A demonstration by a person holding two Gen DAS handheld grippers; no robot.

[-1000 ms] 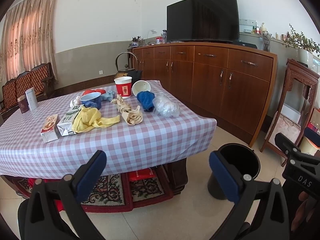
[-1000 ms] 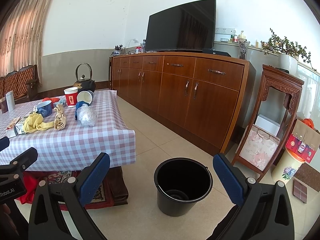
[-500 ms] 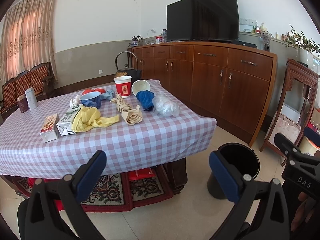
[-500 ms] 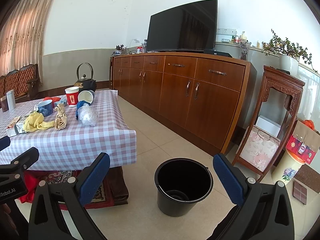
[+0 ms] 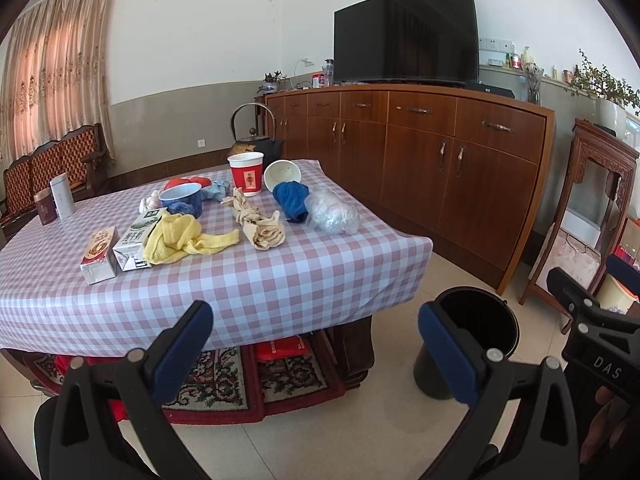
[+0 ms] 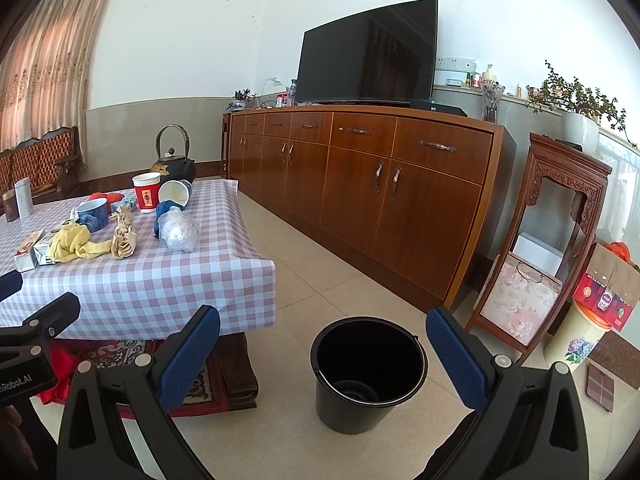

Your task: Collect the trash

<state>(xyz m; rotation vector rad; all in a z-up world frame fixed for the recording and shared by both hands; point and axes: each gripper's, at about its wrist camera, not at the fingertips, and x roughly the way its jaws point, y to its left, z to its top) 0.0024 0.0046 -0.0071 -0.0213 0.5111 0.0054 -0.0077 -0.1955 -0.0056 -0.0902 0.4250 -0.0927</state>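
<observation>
on checked tablecloth (image 5: 256, 280), at 12 o'clock from left gripper (image 5: 316, 344): crumpled plastic (image 5: 331, 211), rags, cups. black bucket (image 6: 368, 368) seen on floor between right gripper (image 6: 324, 356) fingers. both grippers spread wide, nothing held.

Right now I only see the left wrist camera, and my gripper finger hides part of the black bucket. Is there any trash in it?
Observer: No. The right wrist view looks down into the black bucket, and only its bare bottom shows.
Operator: Is my other gripper holding something?
Observer: No. The right gripper is open, with nothing between its fingers.
Operator: What is that pale thing past the wooden stand?
Observer: A cream lidded container with blue flowers printed on it. It stands on the floor beside the wooden stand.
</observation>
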